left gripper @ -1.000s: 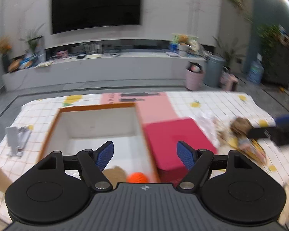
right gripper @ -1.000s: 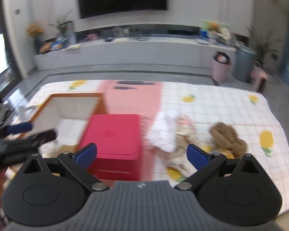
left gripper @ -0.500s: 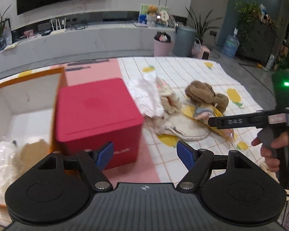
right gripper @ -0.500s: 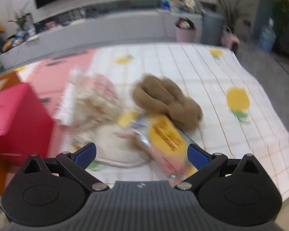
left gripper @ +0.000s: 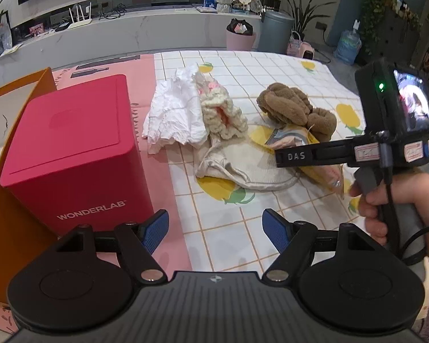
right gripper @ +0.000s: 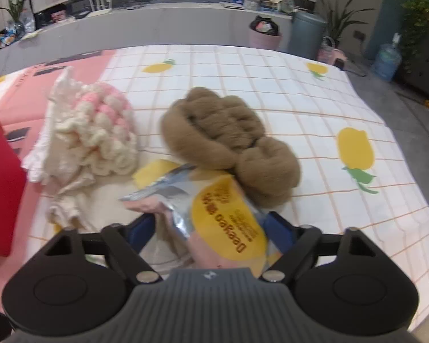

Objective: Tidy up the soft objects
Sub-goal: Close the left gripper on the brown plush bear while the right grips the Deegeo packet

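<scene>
Your right gripper (right gripper: pixel 208 227) has its spread fingers straddling the yellow-label foil packet (right gripper: pixel 228 228) without clamping it, packet lying just in front of the brown plush (right gripper: pixel 228 140) and partly on the beige cloth (left gripper: pixel 243 165), while your left gripper (left gripper: pixel 216 227) hangs released, holding nothing, beside the red box (left gripper: pixel 71 154).

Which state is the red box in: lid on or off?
Lid on: the red box stands upright, its flat top closed, nothing inside showing.
</scene>
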The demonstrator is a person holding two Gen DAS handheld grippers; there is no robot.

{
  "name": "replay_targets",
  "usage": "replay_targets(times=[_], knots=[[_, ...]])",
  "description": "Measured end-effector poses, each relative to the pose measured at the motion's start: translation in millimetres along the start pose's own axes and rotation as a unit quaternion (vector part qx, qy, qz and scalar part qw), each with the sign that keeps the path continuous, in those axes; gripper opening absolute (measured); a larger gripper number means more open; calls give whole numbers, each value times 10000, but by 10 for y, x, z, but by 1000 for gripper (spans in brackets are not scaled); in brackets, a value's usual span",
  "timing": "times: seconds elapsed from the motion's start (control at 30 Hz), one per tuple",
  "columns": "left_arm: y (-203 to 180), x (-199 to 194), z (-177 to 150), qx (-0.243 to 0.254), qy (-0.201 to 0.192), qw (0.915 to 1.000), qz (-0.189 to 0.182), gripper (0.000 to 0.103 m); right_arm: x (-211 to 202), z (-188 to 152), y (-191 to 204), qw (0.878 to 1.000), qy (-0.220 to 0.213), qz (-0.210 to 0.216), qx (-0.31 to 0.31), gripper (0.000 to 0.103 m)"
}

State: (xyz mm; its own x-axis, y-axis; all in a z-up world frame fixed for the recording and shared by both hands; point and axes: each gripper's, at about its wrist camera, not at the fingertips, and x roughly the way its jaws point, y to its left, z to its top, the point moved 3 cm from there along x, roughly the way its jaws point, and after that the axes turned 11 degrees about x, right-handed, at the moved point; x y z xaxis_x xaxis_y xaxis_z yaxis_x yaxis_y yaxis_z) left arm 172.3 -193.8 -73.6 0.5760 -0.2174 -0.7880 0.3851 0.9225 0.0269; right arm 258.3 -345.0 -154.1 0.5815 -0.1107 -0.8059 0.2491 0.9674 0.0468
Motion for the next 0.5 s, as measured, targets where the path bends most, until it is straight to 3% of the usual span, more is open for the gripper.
replay_targets(times=[0.23,0.5], knots=[[-52,63,84,49,224,9996,168,87,-78,-24,-120,9994,331,121,40,61],[-247,226,382,491,275,9980,300,87,-230,-153,-443,9974,670,258,-52,54]])
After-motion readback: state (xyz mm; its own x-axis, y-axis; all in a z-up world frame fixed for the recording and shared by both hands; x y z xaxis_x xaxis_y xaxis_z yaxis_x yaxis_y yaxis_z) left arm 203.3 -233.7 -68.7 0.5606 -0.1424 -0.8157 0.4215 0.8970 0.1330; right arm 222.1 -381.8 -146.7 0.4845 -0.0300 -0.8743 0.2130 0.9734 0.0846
